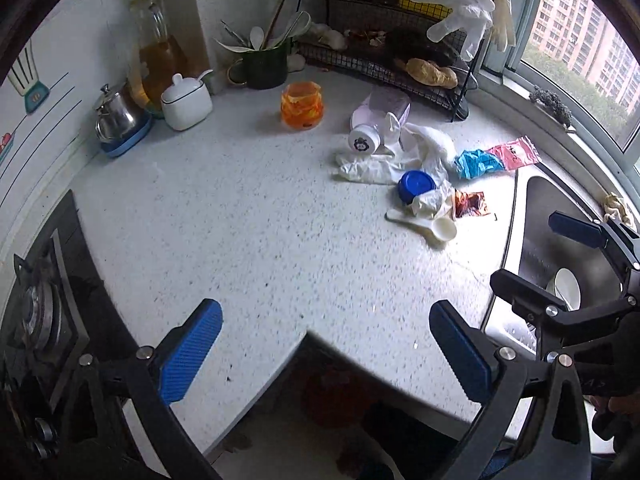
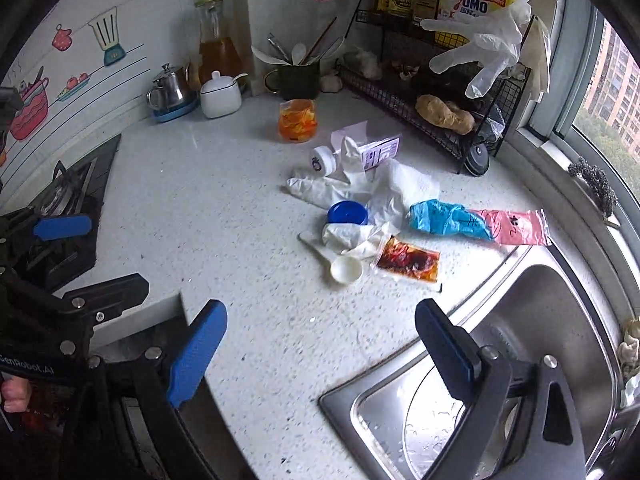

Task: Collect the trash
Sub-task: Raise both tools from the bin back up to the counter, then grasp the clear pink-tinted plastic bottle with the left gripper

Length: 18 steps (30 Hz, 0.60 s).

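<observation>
The left gripper (image 1: 326, 354) and the right gripper (image 2: 320, 354) are both held level with jaws spread wide and nothing gripped between the blue pads (image 1: 188, 354), each being visible beside the other's fingers, with a hand (image 2: 16, 394) behind.

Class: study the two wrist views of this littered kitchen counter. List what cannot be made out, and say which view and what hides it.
- Blue lid: right wrist view, whatever lies under it is hidden by crumpled white tissue.
- Sink: left wrist view, its basin is partly blocked by the right tool.
- Purple carton: right wrist view, print too small to read.
- Floor below the counter edge: left wrist view, dark and blurred.
</observation>
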Tool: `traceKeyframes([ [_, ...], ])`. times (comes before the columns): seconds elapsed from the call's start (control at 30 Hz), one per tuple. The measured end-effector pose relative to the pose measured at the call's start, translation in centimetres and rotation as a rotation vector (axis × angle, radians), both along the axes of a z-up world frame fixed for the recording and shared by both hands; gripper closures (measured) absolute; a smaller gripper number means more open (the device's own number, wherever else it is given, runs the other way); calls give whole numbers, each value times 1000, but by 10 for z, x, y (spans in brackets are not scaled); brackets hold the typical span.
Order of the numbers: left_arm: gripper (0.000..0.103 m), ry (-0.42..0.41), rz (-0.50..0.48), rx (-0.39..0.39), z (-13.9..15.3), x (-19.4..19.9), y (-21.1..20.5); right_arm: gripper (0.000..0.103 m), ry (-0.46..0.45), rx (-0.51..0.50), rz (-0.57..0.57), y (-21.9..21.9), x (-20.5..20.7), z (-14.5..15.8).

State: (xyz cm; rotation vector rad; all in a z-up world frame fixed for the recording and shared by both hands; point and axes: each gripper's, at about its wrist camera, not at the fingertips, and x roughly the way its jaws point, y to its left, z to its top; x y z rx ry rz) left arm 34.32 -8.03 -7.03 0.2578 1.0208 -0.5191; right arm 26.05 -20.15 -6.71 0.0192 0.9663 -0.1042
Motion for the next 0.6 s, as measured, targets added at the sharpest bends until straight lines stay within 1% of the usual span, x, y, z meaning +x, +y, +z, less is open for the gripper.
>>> traceKeyframes([
  [0.13,0,9,-1,-6,4,29,-23,8,10,2,10,-22,26,4],
  [0.23,0,19,-23,-7,6,50,-39,8,9,-2,10,-35,44,8],
  [0.4,0,32,-86,-10,10,85,-69,8,17,-8,-50,-59,69,15],
  [0.6,0,39,-214,30,10,131,-117,8,32,12,-166,-91,98,13],
])
